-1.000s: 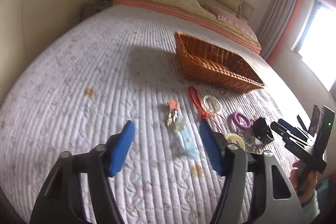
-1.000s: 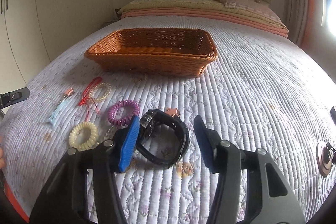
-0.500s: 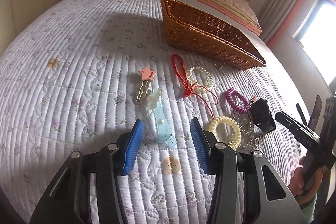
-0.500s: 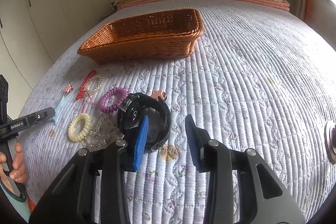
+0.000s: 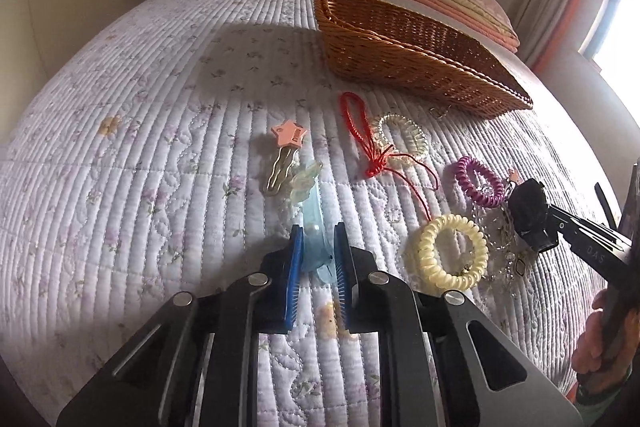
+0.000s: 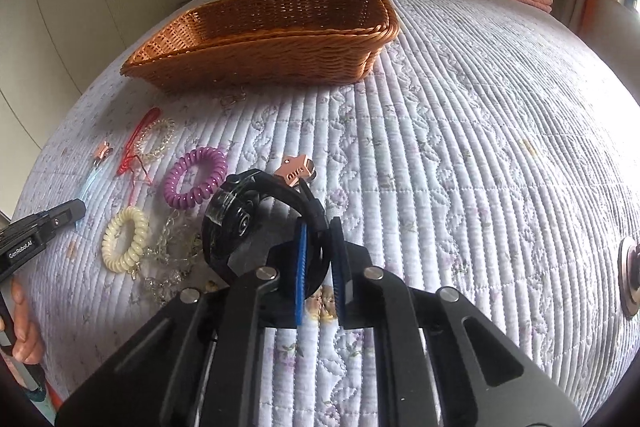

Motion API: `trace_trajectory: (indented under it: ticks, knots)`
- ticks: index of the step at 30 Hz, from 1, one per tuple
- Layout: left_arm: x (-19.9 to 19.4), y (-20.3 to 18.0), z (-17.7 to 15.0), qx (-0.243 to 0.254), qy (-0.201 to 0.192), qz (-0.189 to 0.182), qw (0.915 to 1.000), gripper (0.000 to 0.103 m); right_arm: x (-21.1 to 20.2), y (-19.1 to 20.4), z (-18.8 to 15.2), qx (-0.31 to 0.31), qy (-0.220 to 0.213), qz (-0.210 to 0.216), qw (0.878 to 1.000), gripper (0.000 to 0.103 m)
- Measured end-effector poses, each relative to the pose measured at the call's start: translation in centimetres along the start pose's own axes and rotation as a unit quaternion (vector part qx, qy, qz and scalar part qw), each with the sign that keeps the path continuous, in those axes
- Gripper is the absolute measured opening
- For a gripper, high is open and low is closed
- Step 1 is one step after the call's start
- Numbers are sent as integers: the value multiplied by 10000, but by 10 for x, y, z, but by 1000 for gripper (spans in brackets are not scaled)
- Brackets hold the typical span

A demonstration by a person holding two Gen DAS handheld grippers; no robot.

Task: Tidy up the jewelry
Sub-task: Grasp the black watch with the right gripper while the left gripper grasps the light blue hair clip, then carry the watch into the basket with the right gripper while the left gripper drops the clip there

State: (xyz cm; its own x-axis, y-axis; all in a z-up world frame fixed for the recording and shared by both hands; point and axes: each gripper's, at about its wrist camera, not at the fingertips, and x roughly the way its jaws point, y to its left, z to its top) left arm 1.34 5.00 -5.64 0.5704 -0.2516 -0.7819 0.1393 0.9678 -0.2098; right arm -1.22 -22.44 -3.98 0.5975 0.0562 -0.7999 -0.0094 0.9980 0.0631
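My left gripper (image 5: 316, 243) is clamped on the pale blue hair clip (image 5: 314, 227), which lies on the quilt (image 5: 160, 147) on the near side of the wicker basket (image 5: 400, 43). My right gripper (image 6: 319, 247) is pinching the strap of the black watch (image 6: 240, 223), tipped up on edge, also on the basket's near side, just beside the purple coil hair tie (image 6: 196, 177) and the cream coil hair tie (image 6: 125, 245).

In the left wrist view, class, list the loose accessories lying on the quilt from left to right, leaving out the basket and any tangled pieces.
Pink star-topped hair clip → light blue translucent hair clip → red knotted cord loop → cream spiral hair tie → purple spiral hair tie → black wristwatch.
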Motion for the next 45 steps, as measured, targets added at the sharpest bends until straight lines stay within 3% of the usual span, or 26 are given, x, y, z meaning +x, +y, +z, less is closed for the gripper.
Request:
trace_trajectory:
  ticks: [7, 16, 21, 25, 30, 34, 39, 45]
  knots:
    - [-15, -10, -5, 146, -340, -237, 9990, 12, -15, 8, -6, -190, -212, -197, 9994, 8]
    - [-44, -27, 6, 393, -796, -428, 9951, 12, -46, 3, 10, -34, -693, 88, 9975, 9]
    - [-56, -47, 49, 592, -1181, -693, 9888, 12, -73, 11, 51, -69, -1267, 207, 9917, 9]
    - [-52, -73, 94, 859, -1433, -849, 9823, 12, -67, 19, 102, -132, -1560, 116, 9876, 8]
    - [-15, -90, 143, 947, -1335, -1071, 9807, 12, -19, 17, 158, 55, -1296, 213, 9913, 8]
    - [34, -90, 164, 809, -924, -1189, 9853, 12, 32, 8, 188, 336, -703, 426, 9960, 9]
    - [84, -83, 169, 681, -449, -1072, 9909, 12, 83, 10, 191, 421, -92, 275, 9987, 9]
    - [102, -81, 166, 637, -244, -1056, 9921, 12, 105, 10, 188, 393, 108, 139, 9991, 9]
